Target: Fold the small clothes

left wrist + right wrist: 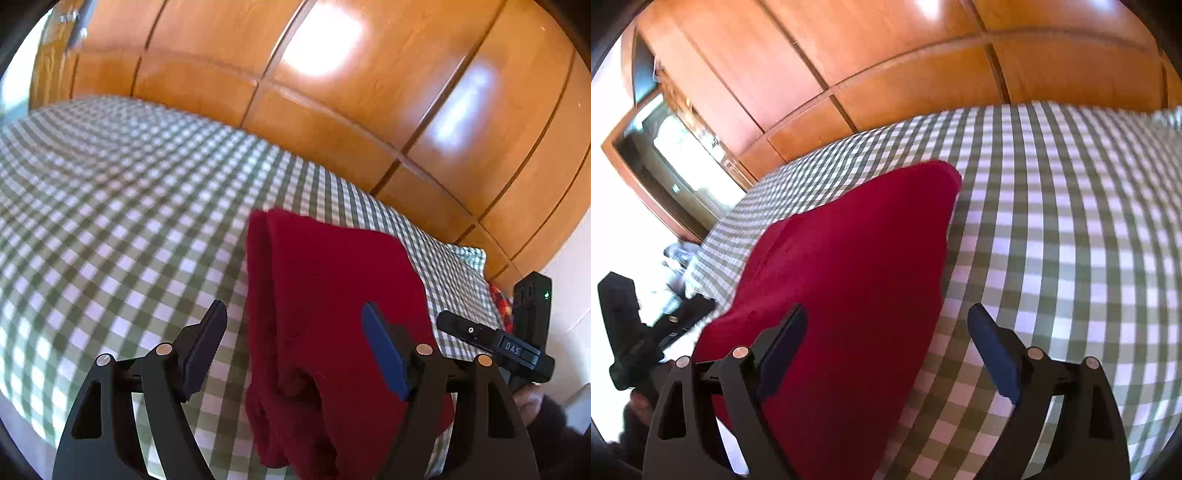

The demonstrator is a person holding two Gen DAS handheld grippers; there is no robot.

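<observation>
Dark red fleece garment [332, 314], folded into a long strip, lies flat on green-and-white checked bedcover [110, 221], running from 6 toward 12 o'clock in the left wrist view. Left gripper [295, 347] hovers above it, jaws apart, holding nothing. Right gripper [886, 350] likewise spread wide and empty, garment's edge under its left finger [783, 350]. Glossy orange wooden wardrobe panels [332, 92] at 12 o'clock.
</observation>
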